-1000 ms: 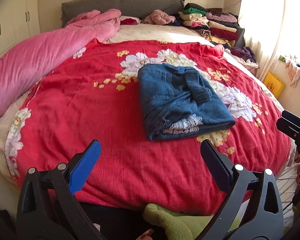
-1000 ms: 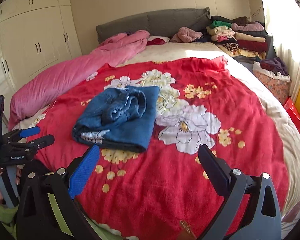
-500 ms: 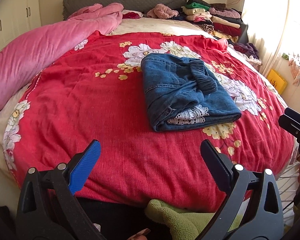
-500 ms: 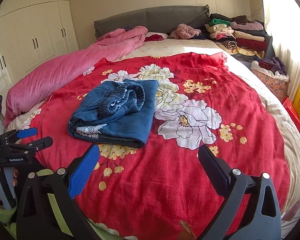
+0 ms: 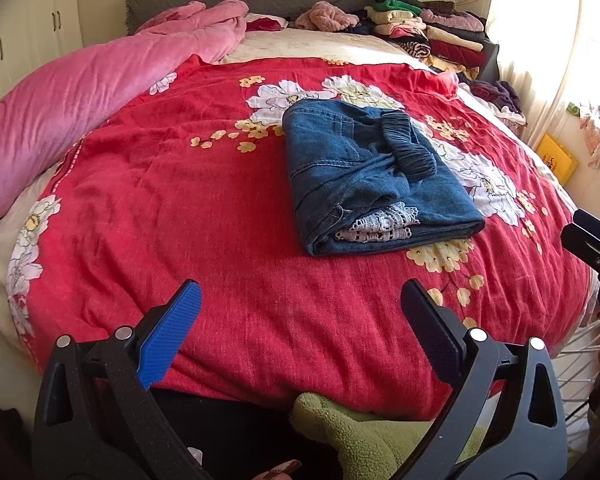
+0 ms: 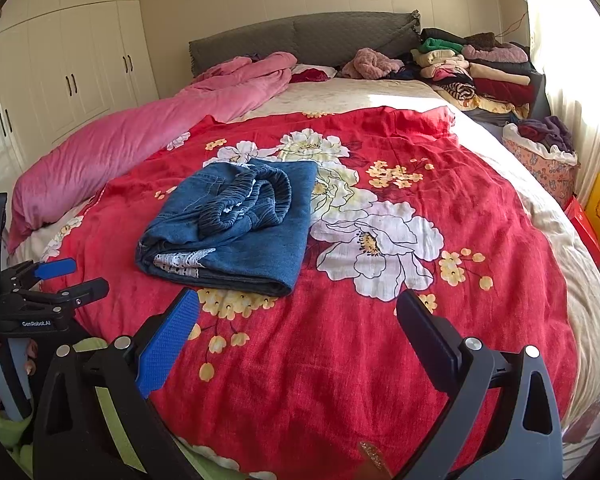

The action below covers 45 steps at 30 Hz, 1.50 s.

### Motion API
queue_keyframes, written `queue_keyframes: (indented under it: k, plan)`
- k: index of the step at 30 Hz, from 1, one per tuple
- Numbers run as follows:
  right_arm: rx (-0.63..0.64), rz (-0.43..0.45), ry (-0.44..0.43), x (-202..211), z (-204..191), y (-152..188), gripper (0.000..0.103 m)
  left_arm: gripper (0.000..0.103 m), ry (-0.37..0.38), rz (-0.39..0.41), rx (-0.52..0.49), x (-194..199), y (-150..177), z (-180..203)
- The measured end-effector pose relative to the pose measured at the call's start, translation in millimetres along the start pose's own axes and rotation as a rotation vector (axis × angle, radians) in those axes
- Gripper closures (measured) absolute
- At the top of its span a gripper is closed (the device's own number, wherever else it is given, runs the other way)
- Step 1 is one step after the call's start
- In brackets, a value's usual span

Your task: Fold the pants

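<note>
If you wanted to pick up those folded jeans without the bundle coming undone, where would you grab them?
Probably the thick folded edge of the jeans nearest the right gripper, approached from the bed's foot. All layers meet there, so one pinch should hold them; the loose waistband on top would unroll.

Right gripper (image 5: 592,236) cut off by frame edge; pants (image 5: 374,176) inner layers hidden.

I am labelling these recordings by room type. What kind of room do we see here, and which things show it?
Most likely a home bedroom. A large bed with a grey headboard and a red floral blanket fills the view, white wardrobe doors line one wall, and folded clothes are stacked near the headboard.
</note>
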State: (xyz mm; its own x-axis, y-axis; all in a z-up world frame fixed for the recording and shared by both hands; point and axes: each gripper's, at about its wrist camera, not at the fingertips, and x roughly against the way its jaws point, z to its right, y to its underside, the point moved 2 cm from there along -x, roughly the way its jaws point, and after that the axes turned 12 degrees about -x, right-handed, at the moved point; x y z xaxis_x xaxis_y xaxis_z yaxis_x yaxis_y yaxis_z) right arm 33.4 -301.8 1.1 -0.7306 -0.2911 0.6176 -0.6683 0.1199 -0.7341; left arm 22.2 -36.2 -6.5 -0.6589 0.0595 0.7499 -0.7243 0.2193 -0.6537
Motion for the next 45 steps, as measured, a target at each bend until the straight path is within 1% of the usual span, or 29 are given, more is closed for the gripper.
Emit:
queue_keyframes:
  k: [45]
  plan:
    - [0.008, -0.004, 0.001, 5.6, -1.4, -3.7, 0.005, 0.01, 0.0, -0.004, 0.006, 1.4, 1.5, 4.6]
